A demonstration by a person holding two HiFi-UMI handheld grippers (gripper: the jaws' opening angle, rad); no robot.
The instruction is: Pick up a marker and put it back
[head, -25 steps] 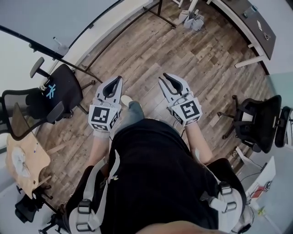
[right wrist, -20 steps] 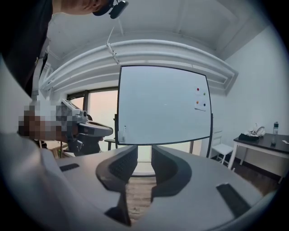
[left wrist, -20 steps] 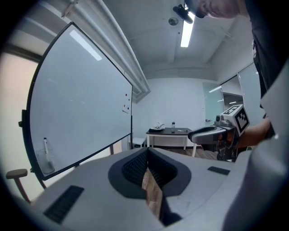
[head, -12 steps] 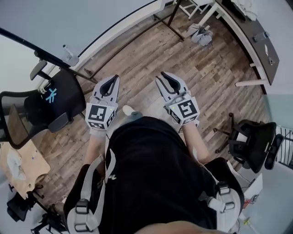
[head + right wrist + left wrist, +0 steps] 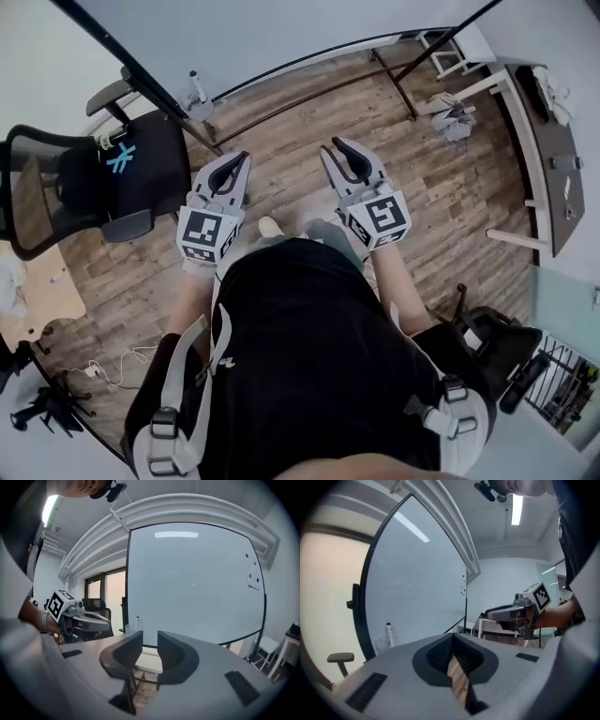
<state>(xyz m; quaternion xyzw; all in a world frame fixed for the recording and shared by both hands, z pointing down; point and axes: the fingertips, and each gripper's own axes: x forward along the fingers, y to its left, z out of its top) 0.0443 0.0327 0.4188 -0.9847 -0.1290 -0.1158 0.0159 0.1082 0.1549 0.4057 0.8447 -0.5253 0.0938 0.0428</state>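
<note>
The left gripper (image 5: 452, 639) is closed and holds nothing: its pads meet at the tips, and only floor shows through the slit behind them. The right gripper (image 5: 150, 640) has its jaws a little apart, also empty, with the whiteboard (image 5: 197, 583) visible through the gap. Both are held level in front of the person's body, side by side and well apart, as they were a second ago.

What has changed is the surroundings. The head view has swung, so the whiteboard's lower edge now lies at 12 o'clock of the grippers, the black chair (image 5: 103, 178) has come closer at 9 o'clock, and the desk (image 5: 544, 122) has slid to 3 o'clock. I judge this a turn toward the board, so the task is in its approach and no pick has begun.

No marker can be made out for certain. A small white upright thing (image 5: 389, 632) with a dark cap stands at the board's foot, at 11 o'clock of the left gripper; whether it is a marker or a bottle I cannot tell.
</note>
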